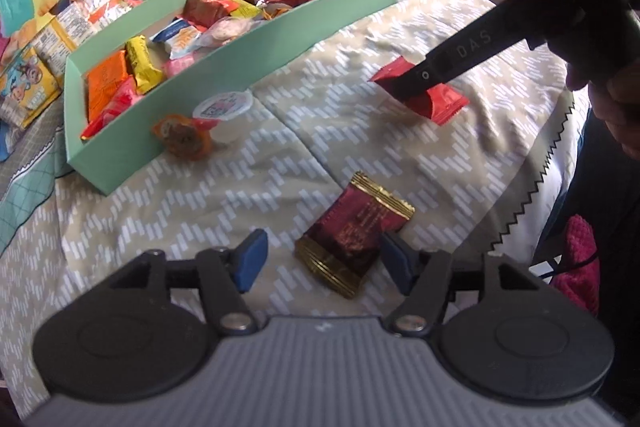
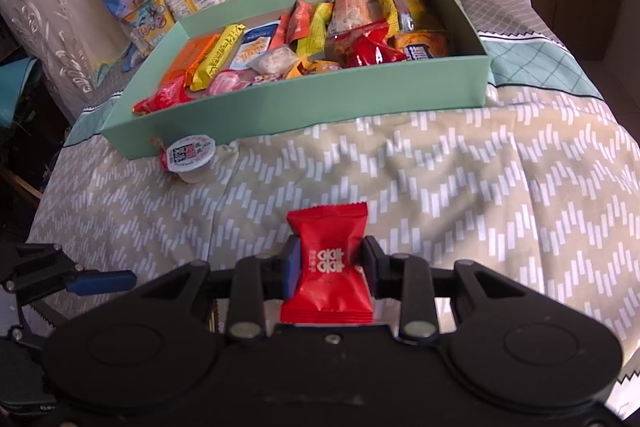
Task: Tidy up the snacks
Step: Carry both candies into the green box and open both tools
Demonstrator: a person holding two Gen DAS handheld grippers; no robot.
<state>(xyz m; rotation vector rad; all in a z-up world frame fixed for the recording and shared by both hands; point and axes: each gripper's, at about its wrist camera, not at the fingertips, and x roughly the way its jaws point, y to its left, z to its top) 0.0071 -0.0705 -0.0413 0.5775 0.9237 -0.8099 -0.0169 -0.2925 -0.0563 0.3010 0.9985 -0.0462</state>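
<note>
Daylight is flooding both views, washing the patterned bedspread (image 1: 360, 147) pale and bleaching the far wall. Foil wrappers in the green box (image 2: 280, 99) are throwing back small glints. Fisheye bending is curving every edge, corners are falling into black, and the right claw (image 1: 416, 83) is showing up dark and slightly smeared.

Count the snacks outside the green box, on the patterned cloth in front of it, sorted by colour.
red packet: 1
maroon and gold packet: 1
white-lidded cup: 1
orange round snack: 1
Total: 4
</note>
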